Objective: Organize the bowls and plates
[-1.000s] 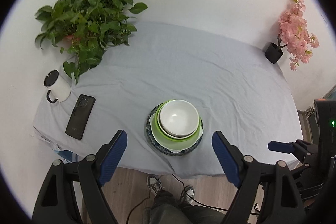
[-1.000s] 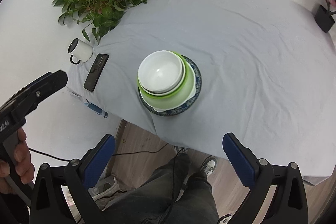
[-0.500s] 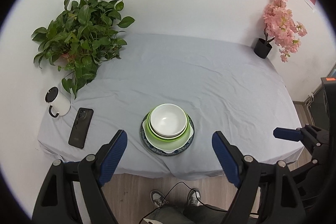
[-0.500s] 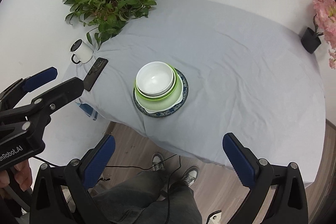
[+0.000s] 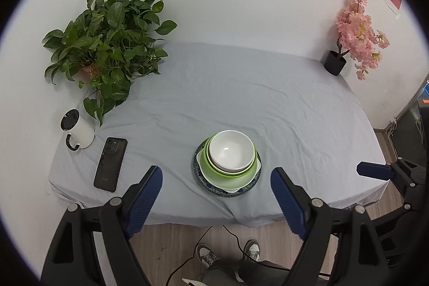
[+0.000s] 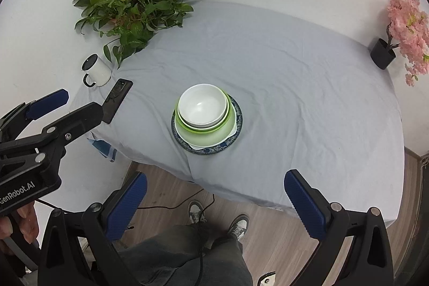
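Note:
A white bowl (image 5: 232, 150) (image 6: 203, 105) tops a stack near the table's front edge. Under it sit a green bowl (image 5: 228, 177) (image 6: 207, 136), a white dish and a blue-patterned plate (image 5: 199, 178) (image 6: 236, 122). My left gripper (image 5: 215, 195) hangs open above and in front of the stack, nothing between its blue pads. My right gripper (image 6: 214, 201) is open too, held high over the floor in front of the table, with nothing in it. The left gripper's fingers (image 6: 48, 101) show at the left of the right wrist view.
A grey cloth covers the table (image 5: 241, 87). A leafy pot plant (image 5: 107, 44), a white mug (image 5: 77, 129) and a black phone (image 5: 110, 164) stand at the left. A pink flower pot (image 5: 348, 44) is at the back right. A person's legs and shoes (image 6: 214, 221) are below.
Both grippers have pulled up and back from the table, so the stack looks smaller and farther. The stack itself has not moved. Both jaws stayed open.

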A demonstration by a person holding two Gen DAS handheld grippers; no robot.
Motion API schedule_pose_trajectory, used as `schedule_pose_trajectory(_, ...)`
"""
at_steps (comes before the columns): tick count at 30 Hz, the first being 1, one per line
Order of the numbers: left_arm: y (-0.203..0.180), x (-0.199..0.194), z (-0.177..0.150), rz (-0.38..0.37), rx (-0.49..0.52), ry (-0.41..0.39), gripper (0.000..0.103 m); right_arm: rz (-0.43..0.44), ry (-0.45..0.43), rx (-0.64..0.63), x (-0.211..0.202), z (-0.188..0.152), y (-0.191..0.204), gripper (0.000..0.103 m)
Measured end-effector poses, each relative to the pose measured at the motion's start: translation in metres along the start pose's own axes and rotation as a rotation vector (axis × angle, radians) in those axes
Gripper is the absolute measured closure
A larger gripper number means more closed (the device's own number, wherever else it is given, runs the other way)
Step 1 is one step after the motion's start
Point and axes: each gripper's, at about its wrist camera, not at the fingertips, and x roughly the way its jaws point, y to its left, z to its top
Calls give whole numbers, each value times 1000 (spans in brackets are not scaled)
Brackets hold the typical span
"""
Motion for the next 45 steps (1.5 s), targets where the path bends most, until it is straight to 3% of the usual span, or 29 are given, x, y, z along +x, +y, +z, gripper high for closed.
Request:
schedule_pose_trajectory(20, 20, 23, 16, -2, -1, 29, 20, -27, -2, 15, 11, 19, 15, 0)
schedule_pose_trajectory(27, 22, 31, 20, -3, -10, 40, 1, -20, -2, 23, 16, 23, 15, 0)
schedule_pose_trajectory(45, 32, 48, 25, -34, 7, 56, 1, -42, -36, 46, 25, 25, 36, 0)
